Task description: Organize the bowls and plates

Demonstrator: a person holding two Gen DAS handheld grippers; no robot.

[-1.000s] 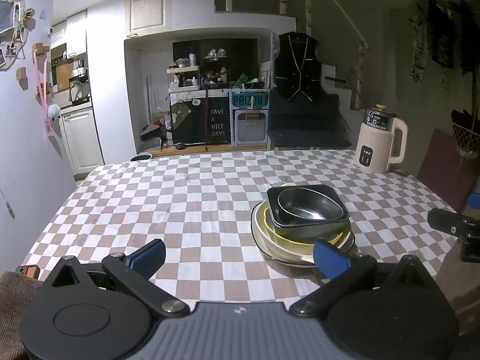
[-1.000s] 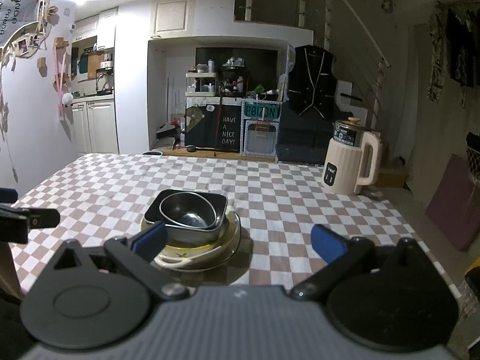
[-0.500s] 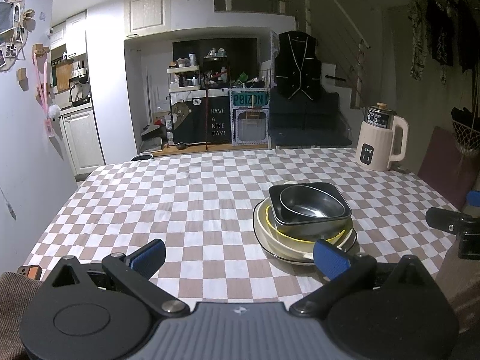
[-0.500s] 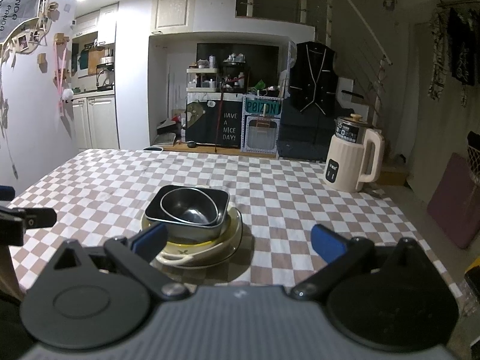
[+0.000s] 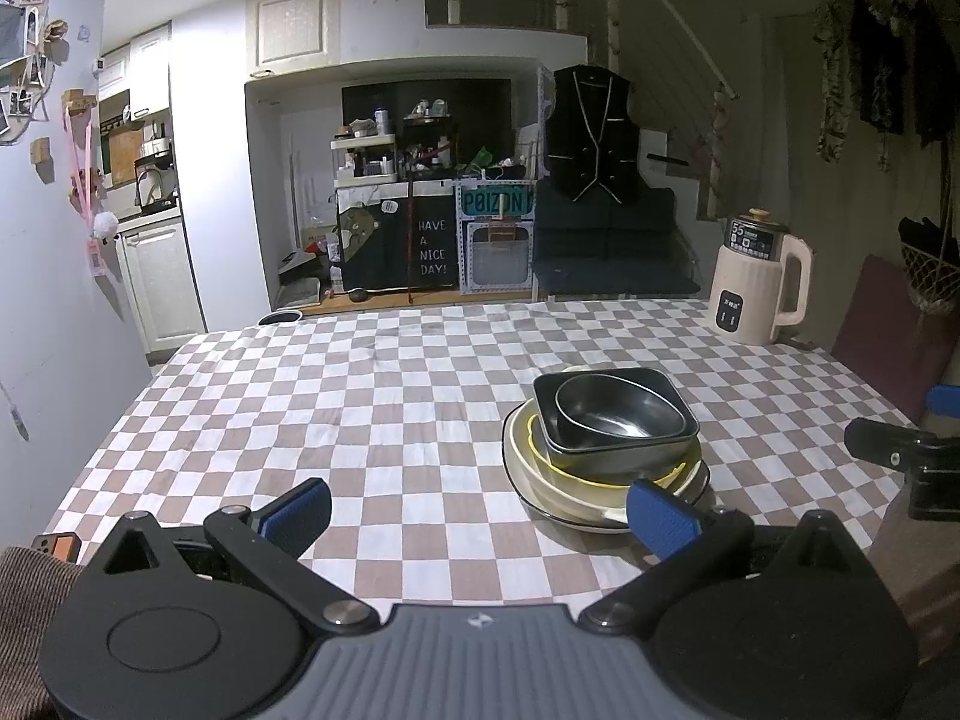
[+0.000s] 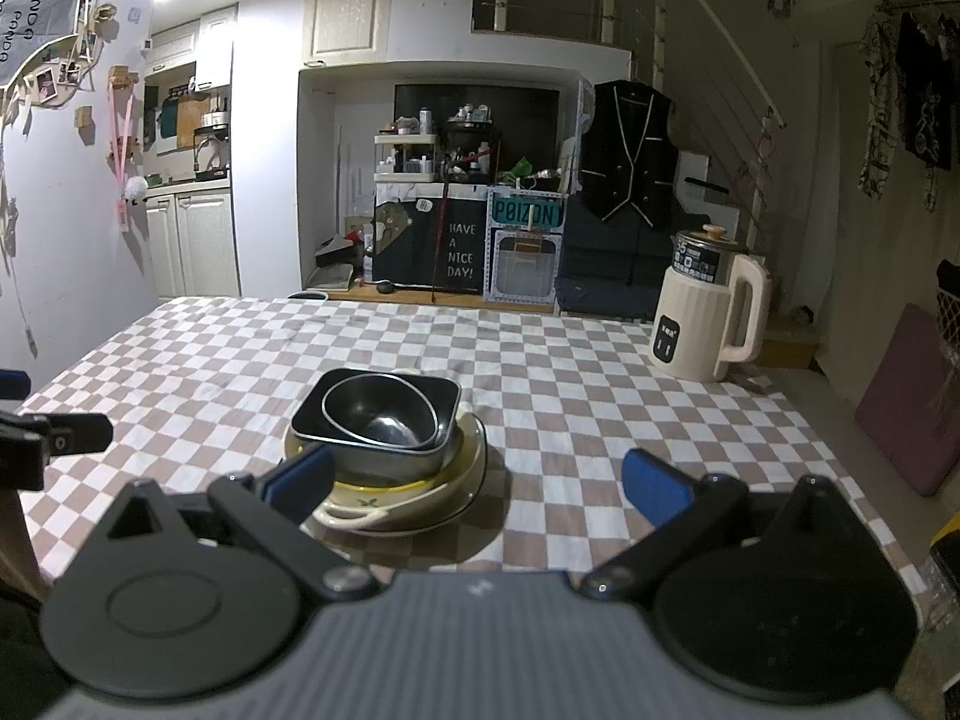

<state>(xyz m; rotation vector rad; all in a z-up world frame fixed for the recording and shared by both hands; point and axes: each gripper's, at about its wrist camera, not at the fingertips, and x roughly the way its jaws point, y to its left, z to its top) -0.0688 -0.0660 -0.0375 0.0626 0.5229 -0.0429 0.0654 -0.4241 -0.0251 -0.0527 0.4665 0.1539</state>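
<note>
Writing: "HAVE A NICE DAY!" board point(image 5: 432, 255); "POIZON" sign point(image 5: 497, 202).
Stack of dishes point(image 5: 606, 450): between my left tongs point(image 5: 480, 507) and right tongs point(image 6: 477, 480), untouched.
Tongs: both spread, empty.

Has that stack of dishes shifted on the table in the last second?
No. The stack of dishes sits on the same checks of the tablecloth; only the cameras drifted.

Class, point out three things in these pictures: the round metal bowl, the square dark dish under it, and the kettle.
Metal bowl point(image 5: 621, 414), left wrist view, inner wall.
Square dish point(image 6: 444, 399), right wrist view, right rim corner.
Kettle point(image 6: 690, 324), right wrist view, ribbed body.
</note>
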